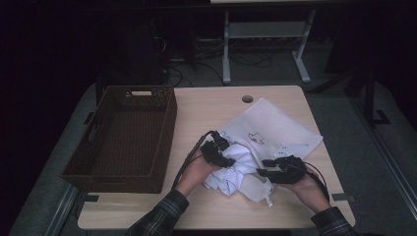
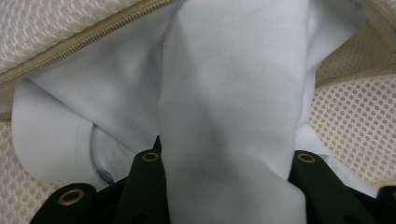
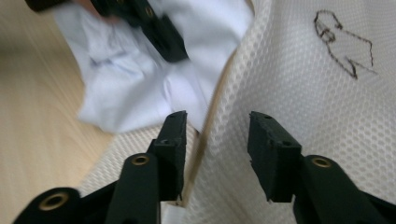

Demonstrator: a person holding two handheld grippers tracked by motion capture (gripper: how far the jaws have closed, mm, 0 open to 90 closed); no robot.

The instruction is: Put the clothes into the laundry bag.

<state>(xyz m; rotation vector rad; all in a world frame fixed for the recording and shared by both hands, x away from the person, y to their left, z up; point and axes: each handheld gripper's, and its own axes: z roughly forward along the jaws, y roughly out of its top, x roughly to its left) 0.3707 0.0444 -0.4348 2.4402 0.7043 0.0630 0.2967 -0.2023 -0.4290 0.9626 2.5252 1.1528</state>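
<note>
Tabletop: shirt between left gripper.

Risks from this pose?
1. The left gripper has only a fold of the shirt between its jaws, so it may slip free.
2. The right gripper straddles the mesh bag edge with jaws apart, so the opening may sag.
3. The shirt may snag the zipper.
</note>
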